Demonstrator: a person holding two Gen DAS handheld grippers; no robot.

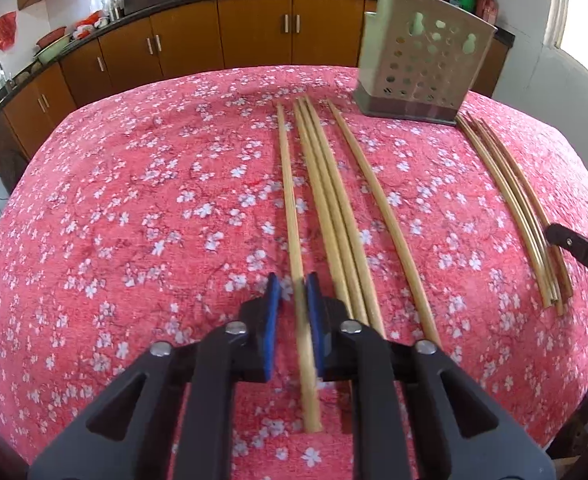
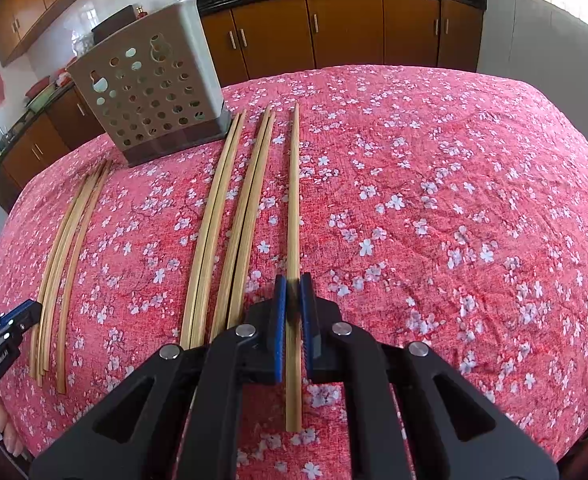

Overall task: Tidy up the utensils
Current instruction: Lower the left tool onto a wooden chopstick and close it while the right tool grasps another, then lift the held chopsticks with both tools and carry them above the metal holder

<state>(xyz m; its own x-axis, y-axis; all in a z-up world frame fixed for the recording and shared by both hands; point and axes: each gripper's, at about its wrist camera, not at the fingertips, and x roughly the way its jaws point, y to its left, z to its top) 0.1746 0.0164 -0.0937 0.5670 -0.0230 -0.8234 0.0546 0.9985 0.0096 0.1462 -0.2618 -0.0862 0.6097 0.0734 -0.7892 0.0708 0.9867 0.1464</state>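
Observation:
Several bamboo chopsticks lie lengthwise on a pink floral tablecloth. A perforated beige utensil holder (image 1: 422, 52) stands at the far side; it also shows in the right wrist view (image 2: 153, 84). My left gripper (image 1: 293, 286) has its blue pads on either side of one chopstick (image 1: 287, 184), the leftmost of its group. My right gripper (image 2: 292, 286) is shut on the rightmost chopstick (image 2: 294, 200). Each gripper's tip shows at the edge of the other view.
More chopsticks lie in groups: three beside the left gripper (image 1: 330, 200), one further right (image 1: 374, 200), a bundle at the right (image 1: 510, 200). The tablecloth (image 2: 454, 200) covers the table. Wooden kitchen cabinets (image 1: 253, 36) and a counter stand behind.

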